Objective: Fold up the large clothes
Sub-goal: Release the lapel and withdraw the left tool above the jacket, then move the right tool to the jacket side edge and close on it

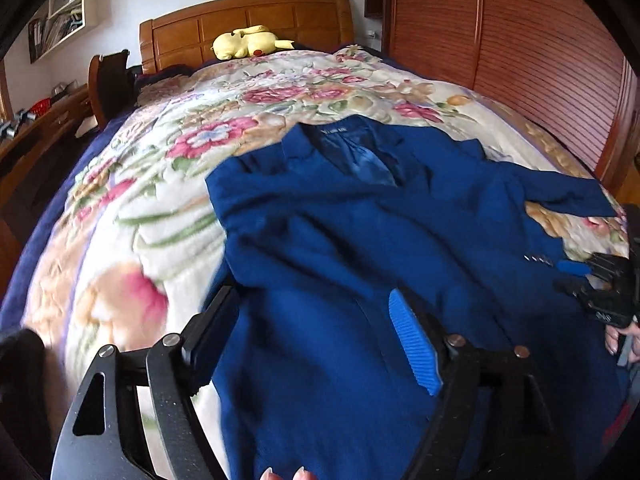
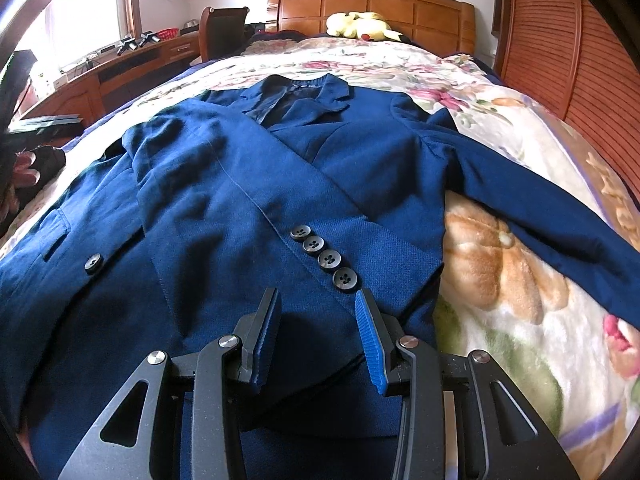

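A dark blue blazer (image 1: 340, 240) lies front up on the floral bedspread (image 1: 140, 200), collar toward the headboard. My left gripper (image 1: 312, 292) hangs over its near left part, jaws wide apart, nothing between the pads. In the right wrist view one sleeve is folded across the blazer (image 2: 224, 184), and its cuff with several dark buttons (image 2: 324, 258) ends just ahead of my right gripper (image 2: 316, 296). Those jaws stand partly apart over the cuff cloth, pads not pressing on it. The other sleeve (image 2: 540, 216) stretches out to the right. The right gripper (image 1: 588, 276) also shows at the blazer's right edge.
A yellow plush toy (image 1: 248, 42) rests against the wooden headboard (image 1: 248, 12). Louvred wooden wardrobe doors (image 1: 520, 48) run along the bed's right side. A desk (image 2: 120, 68) and a chair (image 2: 222, 28) stand to the left. A hand (image 2: 28, 172) shows at the left edge.
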Available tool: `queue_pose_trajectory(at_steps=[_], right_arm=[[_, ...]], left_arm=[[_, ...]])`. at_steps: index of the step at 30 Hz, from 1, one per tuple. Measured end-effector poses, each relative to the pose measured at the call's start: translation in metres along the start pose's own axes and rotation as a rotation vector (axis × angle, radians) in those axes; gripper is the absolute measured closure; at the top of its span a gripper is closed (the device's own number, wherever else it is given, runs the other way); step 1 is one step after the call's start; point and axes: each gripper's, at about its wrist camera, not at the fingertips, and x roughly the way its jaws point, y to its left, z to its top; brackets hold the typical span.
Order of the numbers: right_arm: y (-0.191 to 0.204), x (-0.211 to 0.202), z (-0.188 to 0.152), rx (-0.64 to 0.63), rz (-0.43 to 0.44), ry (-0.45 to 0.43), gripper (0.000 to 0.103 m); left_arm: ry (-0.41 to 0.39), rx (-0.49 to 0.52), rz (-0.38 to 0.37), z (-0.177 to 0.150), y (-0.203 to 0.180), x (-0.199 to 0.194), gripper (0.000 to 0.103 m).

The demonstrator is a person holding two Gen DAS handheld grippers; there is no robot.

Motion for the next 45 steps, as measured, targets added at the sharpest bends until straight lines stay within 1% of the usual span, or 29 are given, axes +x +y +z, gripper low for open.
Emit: queue_pose_trajectory(at_steps=[6, 11, 15, 19, 22, 27, 31, 37, 42, 45], right_arm=[[0.0, 0.001, 0.0, -0.001, 0.0, 0.002, 0.063], [0.0, 0.001, 0.0, -0.003, 0.0, 0.004, 0.063], [0.0, 0.002, -0.001, -0.002, 0.0, 0.004, 0.063], [0.0, 0.002, 0.0, -0.002, 0.001, 0.006, 0.063], [0.0, 0.003, -0.001, -0.002, 0.005, 0.012, 0.062], [0.0, 0.007, 0.0, -0.008, 0.006, 0.027, 0.059], [0.0, 0.008, 0.001, -0.011, 0.002, 0.029, 0.059], [0.003, 0.006, 0.002, -0.022, -0.018, 0.026, 0.059], [-0.012, -0.015, 0.006, 0.037, -0.035, -0.012, 0.059], [-0.034, -0.036, 0.011, 0.061, -0.089, -0.042, 0.059]], left_arm=[[0.006, -0.017, -0.018, -0.033, -0.01, -0.008, 0.024], [0.044, -0.011, -0.011, -0.055, -0.019, 0.003, 0.023], [0.067, -0.033, -0.01, -0.065, -0.017, 0.012, 0.023], [0.061, -0.056, 0.002, -0.069, -0.014, 0.015, 0.023], [0.041, -0.066, 0.015, -0.075, -0.013, 0.014, 0.023], [-0.017, -0.074, 0.038, -0.082, -0.012, 0.006, 0.023], [-0.078, -0.061, 0.044, -0.084, -0.015, -0.006, 0.023], [-0.127, -0.028, 0.052, -0.084, -0.02, -0.014, 0.023], [-0.172, -0.008, 0.057, -0.085, -0.023, -0.022, 0.023], [-0.188, -0.007, 0.055, -0.084, -0.023, -0.025, 0.023]])
